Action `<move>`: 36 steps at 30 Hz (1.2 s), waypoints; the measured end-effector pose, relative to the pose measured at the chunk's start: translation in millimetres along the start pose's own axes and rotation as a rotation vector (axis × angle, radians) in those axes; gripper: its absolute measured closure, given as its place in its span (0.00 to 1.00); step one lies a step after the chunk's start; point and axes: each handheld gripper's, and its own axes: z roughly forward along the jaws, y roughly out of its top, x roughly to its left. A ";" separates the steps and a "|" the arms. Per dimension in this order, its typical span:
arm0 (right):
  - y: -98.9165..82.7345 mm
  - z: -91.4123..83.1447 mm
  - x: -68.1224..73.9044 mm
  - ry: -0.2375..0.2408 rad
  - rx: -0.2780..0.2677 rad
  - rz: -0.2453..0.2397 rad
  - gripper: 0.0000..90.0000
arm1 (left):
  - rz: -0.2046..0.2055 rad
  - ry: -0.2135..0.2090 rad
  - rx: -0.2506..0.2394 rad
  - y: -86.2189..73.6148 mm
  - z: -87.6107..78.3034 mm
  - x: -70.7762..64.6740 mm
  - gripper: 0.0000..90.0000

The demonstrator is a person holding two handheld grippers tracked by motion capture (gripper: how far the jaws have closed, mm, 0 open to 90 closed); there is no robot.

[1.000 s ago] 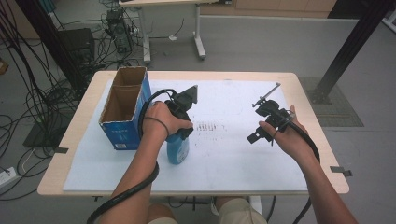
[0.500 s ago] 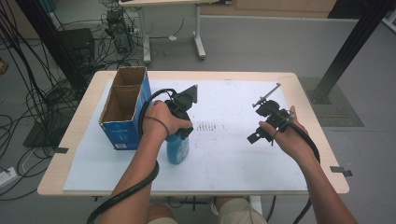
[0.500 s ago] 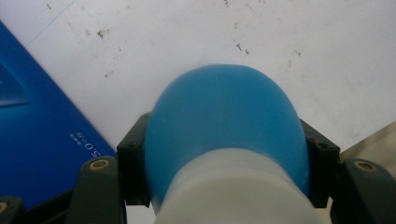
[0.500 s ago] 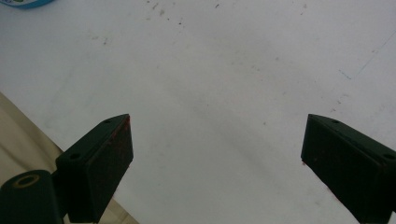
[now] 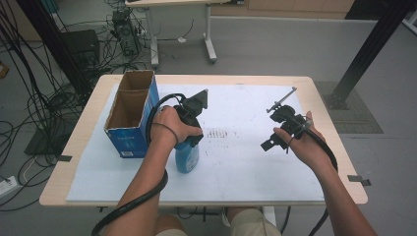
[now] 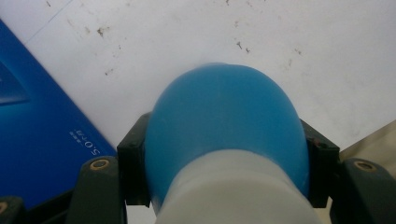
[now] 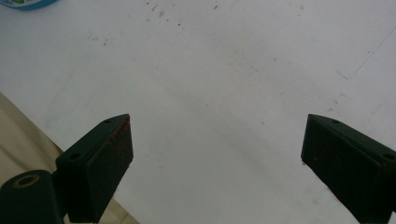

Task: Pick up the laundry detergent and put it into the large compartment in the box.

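Observation:
A blue bottle (image 5: 187, 157) with a white top stands on the white sheet (image 5: 241, 164), just right of the open blue cardboard box (image 5: 129, 118). My left gripper (image 5: 190, 141) comes down on it from above and is shut on its upper part. In the left gripper view both black pads press the sides of the bottle (image 6: 224, 112), with the box (image 6: 42, 126) close at the left. My right gripper (image 5: 280, 129) hovers over the right half of the sheet. Its jaws stand wide apart in the right gripper view (image 7: 217, 149), with nothing between them.
The sheet covers most of a light wooden table (image 5: 78, 147). The box's top is open and its inside looks bare. A faint patch of dark marks (image 5: 220, 132) lies at mid-sheet. Cables and a black stand crowd the floor at the left.

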 end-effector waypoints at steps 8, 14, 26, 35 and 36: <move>0.1 -0.8 -0.1 -0.001 0.001 -0.001 0.10 | 0.001 0.000 0.004 1.3 0.0 -0.1 0.41; -0.3 0.2 0.1 -0.003 0.001 -0.002 0.10 | 0.001 0.000 0.003 0.9 0.0 -0.1 0.41; -0.2 -0.3 0.9 -0.006 0.004 -0.003 0.10 | 0.004 0.001 0.009 2.2 0.1 -0.7 0.41; -0.1 -0.1 0.6 -0.002 0.004 -0.002 0.10 | 0.006 0.003 0.011 2.5 0.0 -1.1 0.41; -0.2 0.1 0.8 -0.002 0.003 -0.001 0.10 | 0.009 0.003 0.012 2.7 0.0 -1.2 0.41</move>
